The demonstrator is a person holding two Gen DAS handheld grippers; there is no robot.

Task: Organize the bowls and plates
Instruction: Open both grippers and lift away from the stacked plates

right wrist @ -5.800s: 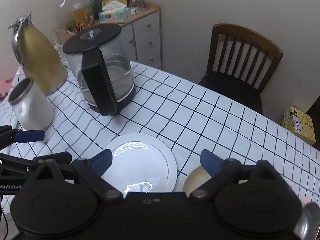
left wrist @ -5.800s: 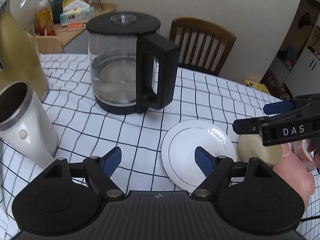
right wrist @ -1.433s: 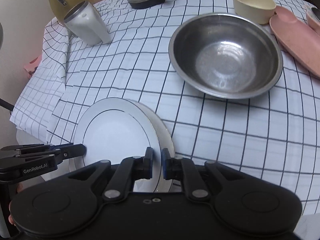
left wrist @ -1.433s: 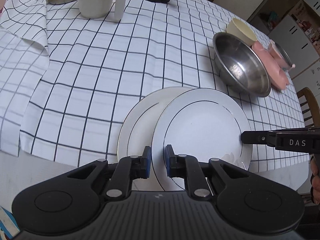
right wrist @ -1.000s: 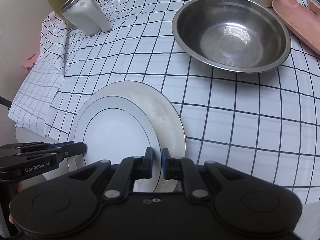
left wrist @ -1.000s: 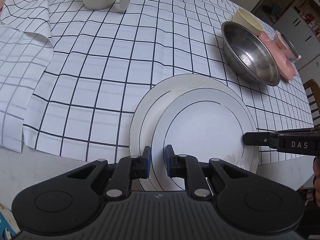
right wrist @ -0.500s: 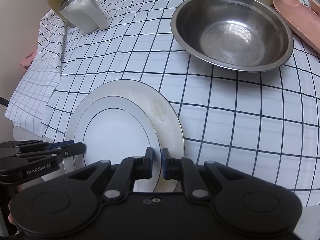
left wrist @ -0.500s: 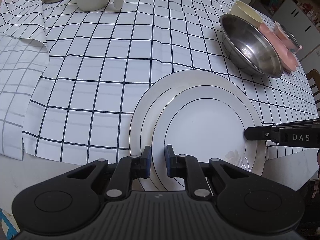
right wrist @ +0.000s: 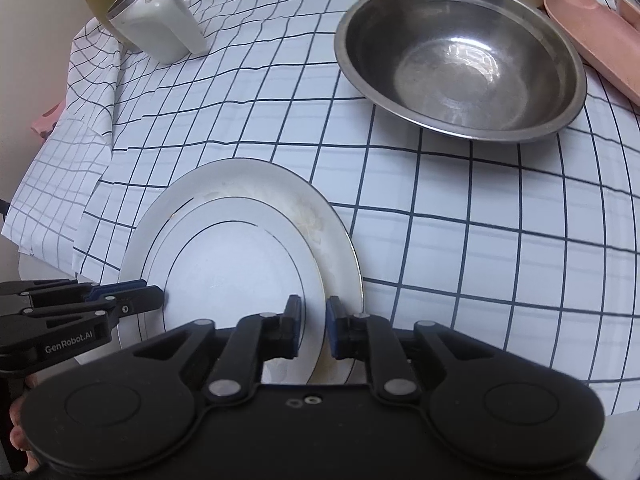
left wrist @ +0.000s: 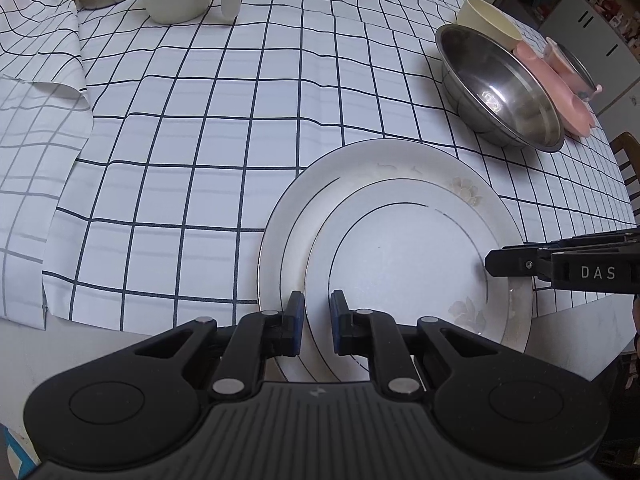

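Small plate [left wrist: 404, 264] down flat on top of the large plate [left wrist: 280, 240], but sitting off-centre, shoved toward the large plate's near side. Left tool [left wrist: 317, 312] clamped on the small plate's rim at the near-left of the large plate. Right tool [right wrist: 313, 316] just been opening, pads now apart with that same rim between them and not pressing on it.

Stuff that could go sideways, just guessing here:
- One side let go, other side pinched. Lifting or tugging with the left now would probably tip the small plate or skate it across the large plate. Glazed on glazed, so slippery.
- Pulling the right tool back low could hook the rim and drag both plates. Large plate looks close to the worktop [left wrist: 160, 160] edge, past where the checked cloth [left wrist: 60, 280] ends. Can't tell if overhanging.
- Leaving it off-centre means a wobbly base for anything stacked later.

Steel bowl [left wrist: 500, 92] well beyond the large plate on the far right, cream bowl [left wrist: 490, 24] and pink dish [left wrist: 568, 108] past that, none sorted yet.

Readable writing: DAS label [left wrist: 598, 272] on the right tool's side, GenRobot.AI label [right wrist: 68, 336] on the left one. Nothing else legible.
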